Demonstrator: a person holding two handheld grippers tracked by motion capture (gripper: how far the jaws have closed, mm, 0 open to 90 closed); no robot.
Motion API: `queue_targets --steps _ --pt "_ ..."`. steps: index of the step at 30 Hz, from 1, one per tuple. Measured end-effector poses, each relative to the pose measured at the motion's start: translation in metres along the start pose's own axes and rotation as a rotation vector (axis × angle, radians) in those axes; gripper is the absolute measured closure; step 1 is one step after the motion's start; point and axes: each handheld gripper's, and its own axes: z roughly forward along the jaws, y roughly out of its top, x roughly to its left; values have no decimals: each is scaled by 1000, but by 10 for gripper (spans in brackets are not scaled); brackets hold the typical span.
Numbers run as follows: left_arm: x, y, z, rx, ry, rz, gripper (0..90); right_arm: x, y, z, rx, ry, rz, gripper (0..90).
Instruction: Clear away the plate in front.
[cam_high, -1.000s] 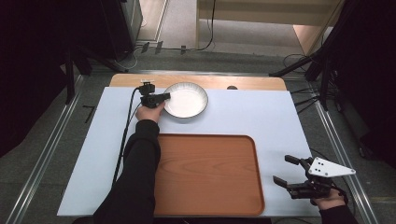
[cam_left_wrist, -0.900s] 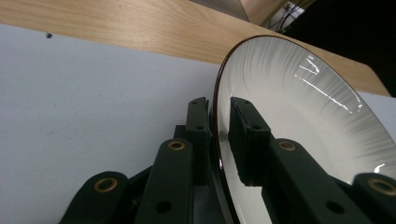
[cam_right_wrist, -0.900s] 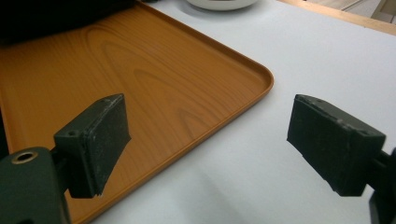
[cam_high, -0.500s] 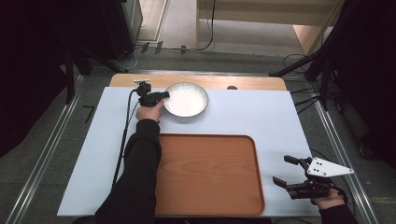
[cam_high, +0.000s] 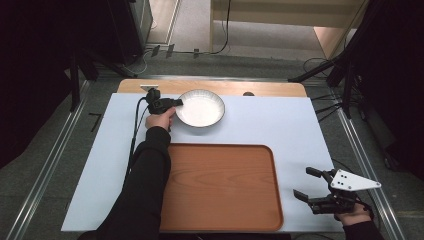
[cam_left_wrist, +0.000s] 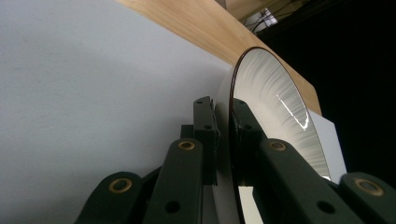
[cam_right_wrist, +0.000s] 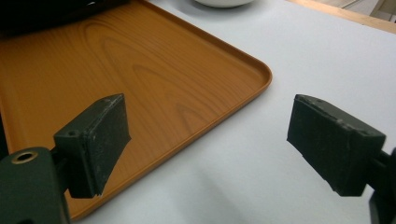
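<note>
My left tool (cam_high: 176, 102) clenches the white bowl's (cam_high: 202, 109) nine-o'clock rim; lift to tray (cam_high: 220, 187) pending, right tool (cam_high: 314, 186) released.

Black sleeve (cam_high: 145, 185); black gripper (cam_high: 176, 102), brass rivets; right gripper (cam_high: 306, 183) grey three-cornered plate.

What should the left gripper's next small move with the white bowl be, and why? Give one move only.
Probably lift the white bowl slightly off the table and start it toward the wooden tray. The left gripper has its jaws clamped on the bowl's rim, one pad inside and one outside, so the grip looks set; the tray lies bare, and the right gripper waits open beside it.
</note>
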Motion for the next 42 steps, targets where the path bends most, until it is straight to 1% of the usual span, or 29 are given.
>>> queue_targets --steps 1,2,6,8,9,10,11,12,14,17,18,19,20,21,22,26,28,30,31,32,33,34,37,39,42 --pt "-2 2 -4 -11 -25 -8 843 0 0 0 -1 -1 1 136" --pt "-2 2 -4 -11 -25 -8 844 0 0 0 -1 -1 1 136" --pt "-8 6 -15 -27 -47 -5 844 1 1 0 0 3 0 137" --pt "-12 9 -24 -30 -64 -1 840 1 1 1 1 3 4 136" --pt "-12 9 -24 -30 -64 -1 836 1 1 1 1 3 4 136" --pt "-13 10 -27 -28 -69 -10 836 0 1 1 0 1 0 136" --pt "-14 11 -30 -13 -73 -15 837 0 1 1 0 0 0 136" --pt "-14 12 -32 -12 -78 -15 837 0 1 1 -1 1 1 136" --pt "-16 13 -37 -14 -83 -8 837 0 1 1 1 3 -1 137" --pt "-19 14 -43 1 -88 -1 837 1 2 1 -1 4 0 137" --pt "-22 13 -47 17 -88 15 838 2 3 1 -1 4 -2 136" --pt "-22 13 -47 17 -88 15 837 3 3 1 0 3 -4 136" --pt "-23 12 -51 24 -82 37 837 3 2 1 0 3 -6 136" --pt "-23 12 -53 27 -82 36 836 3 2 1 0 1 -5 137" --pt "-22 11 -55 28 -90 19 835 3 2 0 -2 -1 -1 136" --pt "-19 8 -60 43 -104 9 833 3 2 -1 -3 -4 0 136" --pt "-17 5 -66 54 -113 20 831 2 1 -2 -5 -9 2 136" --pt "-17 4 -68 56 -114 28 831 2 1 -2 -5 -9 1 136" --pt "-17 1 -72 62 -123 30 829 3 1 -2 -5 -7 4 136" --pt "-17 1 -72 62 -123 30 829 3 2 -2 -6 -7 2 136" --pt "-17 -2 -74 75 -144 20 827 3 2 -1 -6 -9 0 136" --pt "-17 -2 -74 75 -144 20 826 3 2 -1 -6 -9 0 136" --pt "-19 -8 -80 99 -163 48 826 3 2 -1 -3 -5 1 136" --pt "-20 -9 -82 95 -166 46 825 2 2 0 -4 -3 -6 137" --pt "-18 -14 -88 99 -179 46 825 2 3 1 -4 0 -4 136"
